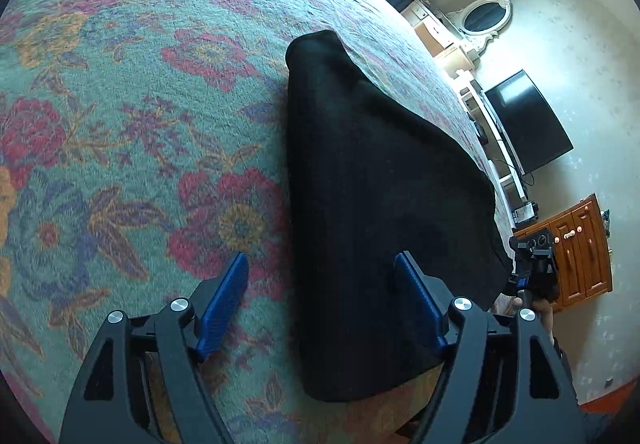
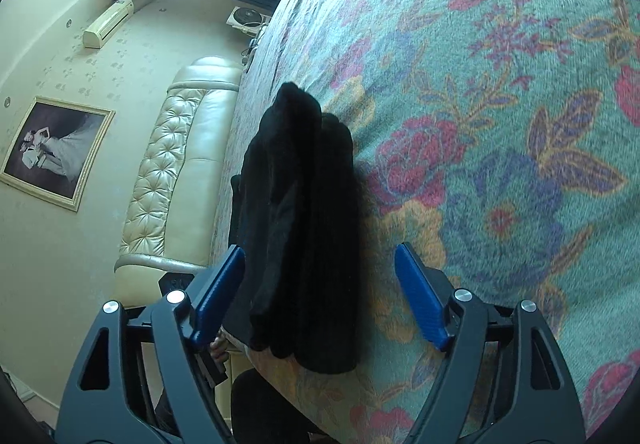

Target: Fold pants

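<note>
The black pants (image 1: 380,180) lie as a folded, long bundle on the floral bedspread (image 1: 120,104), near the bed's edge. My left gripper (image 1: 320,260) is open above the near end of the bundle; its right blue pad (image 1: 420,300) hangs over the cloth, its left pad over the spread, and neither presses on anything. In the right wrist view the pants (image 2: 304,212) show stacked layers with ribbed cloth on top. My right gripper (image 2: 320,250) stands open, its blue pads (image 2: 420,296) on either side of the bundle's near end and clear of it.
The bedspread (image 2: 500,124) stretches wide beside the pants. A cream tufted headboard (image 2: 168,172) and a framed picture (image 2: 56,152) line one side. On the other side are a television (image 1: 524,124), a wooden cabinet (image 1: 580,252) and the other gripper in a hand (image 1: 536,268).
</note>
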### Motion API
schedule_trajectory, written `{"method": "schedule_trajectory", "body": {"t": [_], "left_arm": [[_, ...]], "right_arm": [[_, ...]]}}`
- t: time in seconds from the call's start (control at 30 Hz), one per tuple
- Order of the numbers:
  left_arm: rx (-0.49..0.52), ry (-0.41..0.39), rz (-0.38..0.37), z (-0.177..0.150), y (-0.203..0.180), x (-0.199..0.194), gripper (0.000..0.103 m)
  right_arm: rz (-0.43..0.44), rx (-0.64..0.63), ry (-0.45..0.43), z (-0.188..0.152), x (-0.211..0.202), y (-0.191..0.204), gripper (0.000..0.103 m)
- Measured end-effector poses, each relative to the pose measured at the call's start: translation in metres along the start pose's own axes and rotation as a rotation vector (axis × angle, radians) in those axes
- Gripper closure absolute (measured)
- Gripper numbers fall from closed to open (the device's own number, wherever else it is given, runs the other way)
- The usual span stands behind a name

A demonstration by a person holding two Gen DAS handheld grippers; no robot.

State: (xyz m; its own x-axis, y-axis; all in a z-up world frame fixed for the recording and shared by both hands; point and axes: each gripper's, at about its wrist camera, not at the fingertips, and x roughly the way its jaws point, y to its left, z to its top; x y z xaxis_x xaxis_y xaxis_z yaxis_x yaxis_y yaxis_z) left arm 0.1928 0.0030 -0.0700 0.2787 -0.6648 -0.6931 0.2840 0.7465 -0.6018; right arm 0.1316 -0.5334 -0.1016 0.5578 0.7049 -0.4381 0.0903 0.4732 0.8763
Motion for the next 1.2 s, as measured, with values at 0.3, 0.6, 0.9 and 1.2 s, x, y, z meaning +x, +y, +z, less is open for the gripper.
{"method": "schedule_trajectory", "body": {"t": [0.3,0.6,0.9,1.2], "left_arm": [[-0.006,-0.01,-0.027,-0.017,-0.011,0.0,0.024],[0.0,-0.038,-0.023,-0.028,-0.011,-0.004,0.058],[-0.037,-0.068,-0.03,-0.033,-0.005,-0.001,0.063],[-0.028,-0.084,-0.022,-0.035,-0.013,-0.004,0.063]], "right_arm": [[-0.079,-0.023,0.169,-0.037,0.032,0.023,0.048],[-0.071,-0.024,0.149,-0.049,0.025,0.016,0.07],[-0.057,-0.011,0.148,-0.047,0.023,0.008,0.072],[-0.031,0.009,0.137,-0.04,0.02,0.001,0.072]]}}
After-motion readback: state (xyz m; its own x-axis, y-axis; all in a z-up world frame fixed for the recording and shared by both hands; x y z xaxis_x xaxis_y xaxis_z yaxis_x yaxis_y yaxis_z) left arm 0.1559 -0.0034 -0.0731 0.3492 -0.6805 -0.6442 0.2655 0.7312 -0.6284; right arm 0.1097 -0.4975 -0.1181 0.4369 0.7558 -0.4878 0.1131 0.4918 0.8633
